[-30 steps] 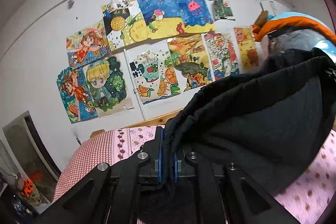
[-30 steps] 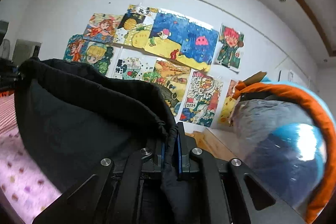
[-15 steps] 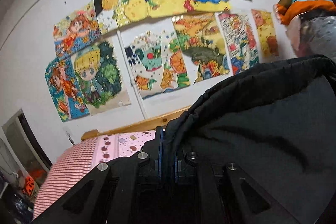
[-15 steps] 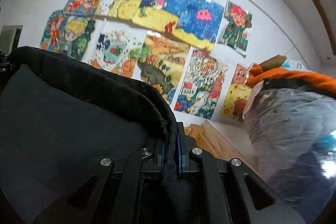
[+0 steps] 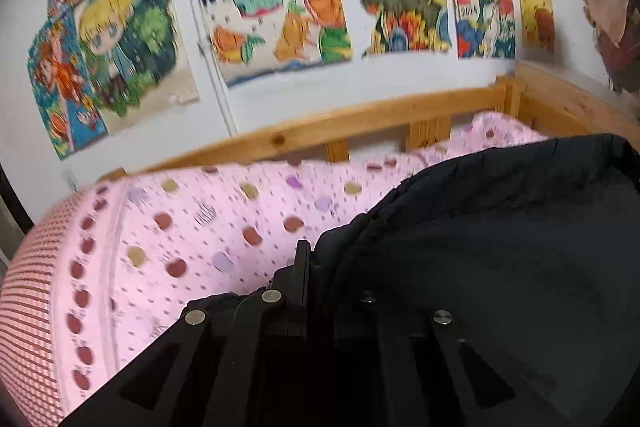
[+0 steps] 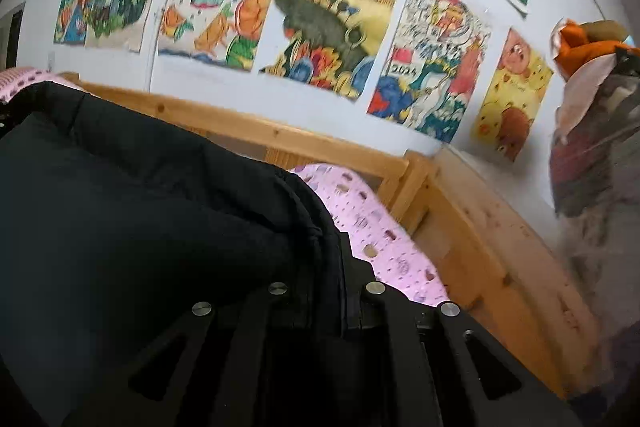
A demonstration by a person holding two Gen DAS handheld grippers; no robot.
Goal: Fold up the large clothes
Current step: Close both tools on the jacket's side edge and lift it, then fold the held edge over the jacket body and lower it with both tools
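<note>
Two grippers, left [image 5: 316, 259] and right [image 6: 340, 267], each pinch the black garment's [image 5: 500, 247] edge, spreading it above the pink bedspread [image 5: 180, 227] for folding.

Left gripper [image 5: 318, 259] clamps black garment [image 5: 500, 259] (over bed [image 5: 180, 227])

Black garment [image 5: 500, 247], large, matte, thick padded look. Stretched wide, hemmed top edge running as rolled ridge across upper side. Left corner pinched at near centre of left wrist view; right corner pinched likewise in right wrist view [image 6: 140, 219]. Broad dark panel sagging below edge, few soft creases. Held over pink dotted bed, far edge short of wooden rail.
</note>
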